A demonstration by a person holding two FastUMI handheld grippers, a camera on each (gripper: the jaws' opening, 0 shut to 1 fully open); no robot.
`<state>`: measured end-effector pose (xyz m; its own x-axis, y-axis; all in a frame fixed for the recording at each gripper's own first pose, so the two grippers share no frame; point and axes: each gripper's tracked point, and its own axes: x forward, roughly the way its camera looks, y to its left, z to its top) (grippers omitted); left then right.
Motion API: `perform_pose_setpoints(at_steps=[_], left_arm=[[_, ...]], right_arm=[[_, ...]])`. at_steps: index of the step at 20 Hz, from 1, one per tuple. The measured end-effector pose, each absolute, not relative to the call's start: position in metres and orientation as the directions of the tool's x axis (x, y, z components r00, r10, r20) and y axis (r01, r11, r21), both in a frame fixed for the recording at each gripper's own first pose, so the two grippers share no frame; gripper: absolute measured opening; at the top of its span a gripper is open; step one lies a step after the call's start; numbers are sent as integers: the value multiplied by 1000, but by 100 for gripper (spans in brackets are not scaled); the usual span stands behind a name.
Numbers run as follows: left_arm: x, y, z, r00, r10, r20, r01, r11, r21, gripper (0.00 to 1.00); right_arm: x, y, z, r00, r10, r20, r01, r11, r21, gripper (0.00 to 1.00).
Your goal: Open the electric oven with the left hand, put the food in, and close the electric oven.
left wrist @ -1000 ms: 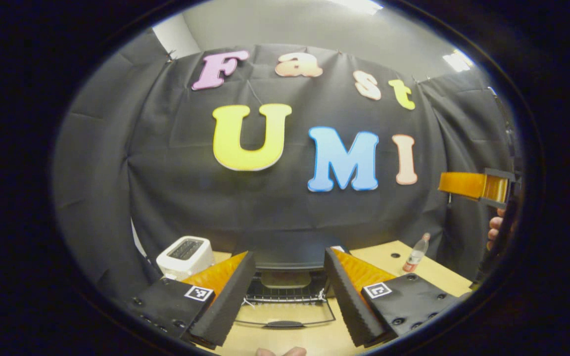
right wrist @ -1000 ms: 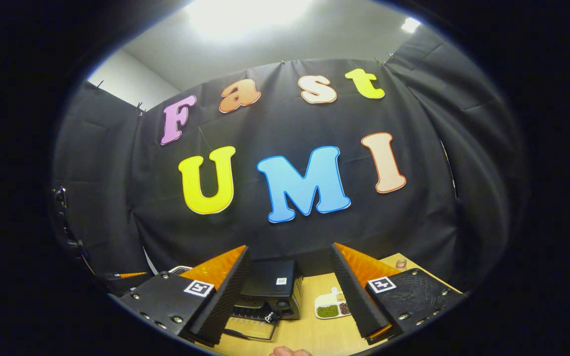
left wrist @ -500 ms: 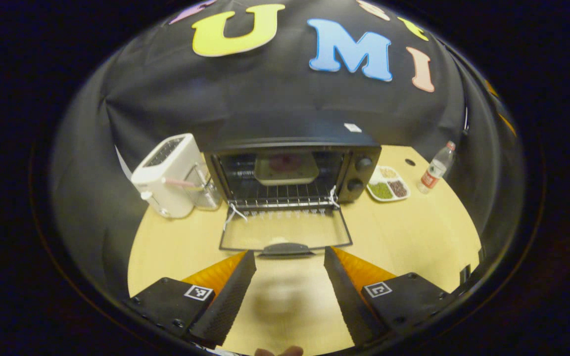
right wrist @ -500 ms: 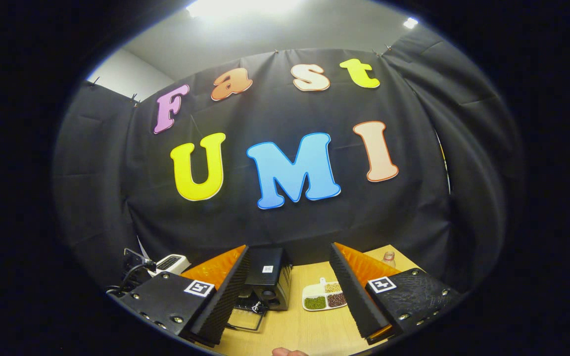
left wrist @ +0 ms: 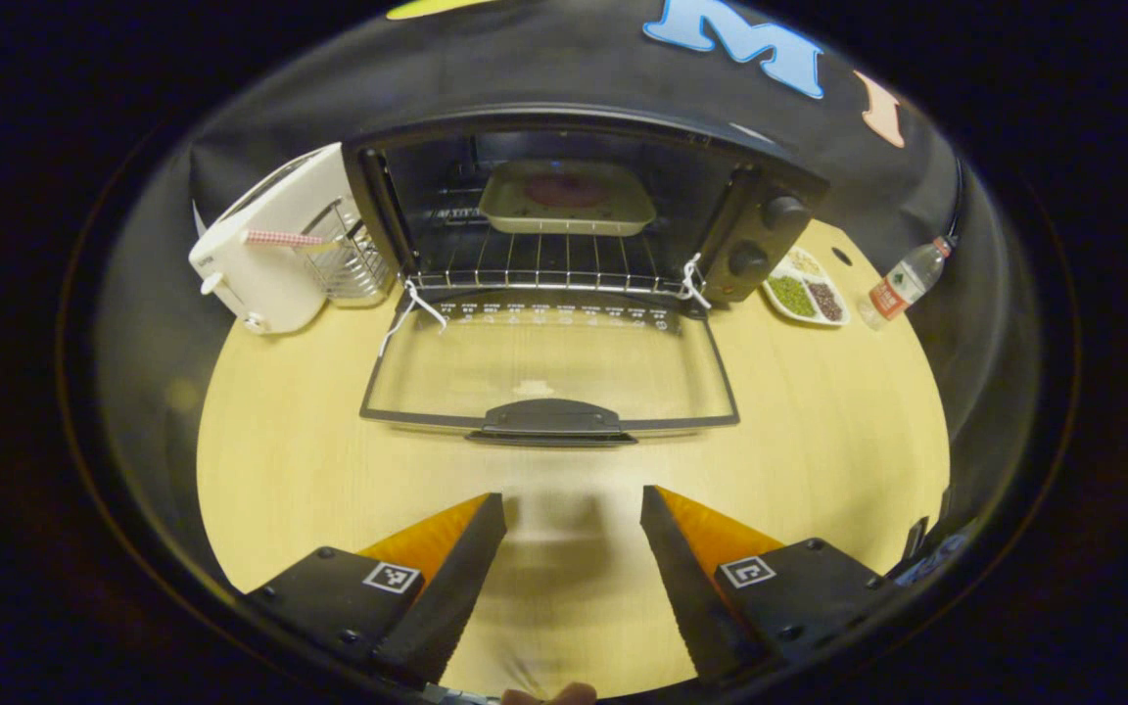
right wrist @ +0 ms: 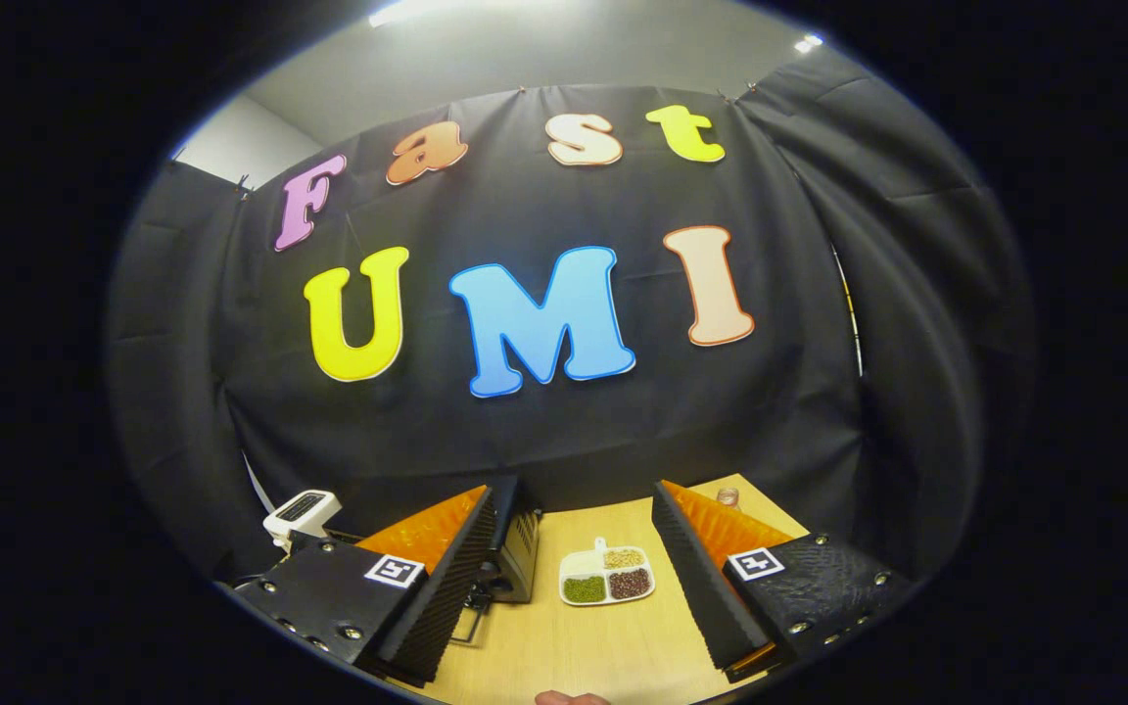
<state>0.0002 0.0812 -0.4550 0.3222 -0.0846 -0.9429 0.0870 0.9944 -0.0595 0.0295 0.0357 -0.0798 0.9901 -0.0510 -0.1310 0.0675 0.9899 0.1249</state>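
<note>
Facing gaping left tongs (left wrist: 572, 509), oven (left wrist: 574, 211) door (left wrist: 549, 367) flat; right tongs (right wrist: 572, 509) apart.

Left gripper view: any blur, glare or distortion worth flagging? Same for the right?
Left gripper view: fisheye bows the oven door; soft gripper shadow on the table between the fingers; tray sits dim inside the oven. Right gripper view: ceiling light blows out at top; divided dish sharp.

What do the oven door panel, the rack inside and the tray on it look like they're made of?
Oven door: clear glass in a dark frame, since the wooden table shows through it; the handle looks like matte black plastic. Rack: thin, shiny wire bars, likely plated steel. Tray: pale, dull, rounded corners; enamelled metal or ceramic, hard to tell from here.
</note>
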Motion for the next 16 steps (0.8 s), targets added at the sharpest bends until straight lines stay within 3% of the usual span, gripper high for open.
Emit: perform_pose_setpoints(at_steps=[6, 7, 10, 11, 14, 16], left_arm=[[15, 82, -490, 264, -65, -962, 107, 994, -38, 95], [18, 85, -494, 258, -53, -965, 109, 994, -25, 99], [23, 89, -504, 248, -51, -967, 87, 996, -30, 95], [23, 89, -507, 239, -48, -970, 79, 996, -30, 99], [30, 90, -507, 253, -38, -967, 138, 990, -2, 95], [28, 89, -504, 254, -47, -966, 122, 992, -16, 99]], right_arm=[[29, 22, -90, 983, -87, -159, 108, 985, 132, 97], [28, 20, -91, 983, -91, -162, 112, 986, 125, 97], [31, 23, -92, 981, -91, -169, 110, 988, 109, 97], [31, 23, -93, 981, -91, -170, 110, 988, 105, 97], [32, 27, -94, 981, -86, -176, 105, 989, 102, 97], [33, 32, -95, 981, -76, -181, 96, 990, 108, 97]])
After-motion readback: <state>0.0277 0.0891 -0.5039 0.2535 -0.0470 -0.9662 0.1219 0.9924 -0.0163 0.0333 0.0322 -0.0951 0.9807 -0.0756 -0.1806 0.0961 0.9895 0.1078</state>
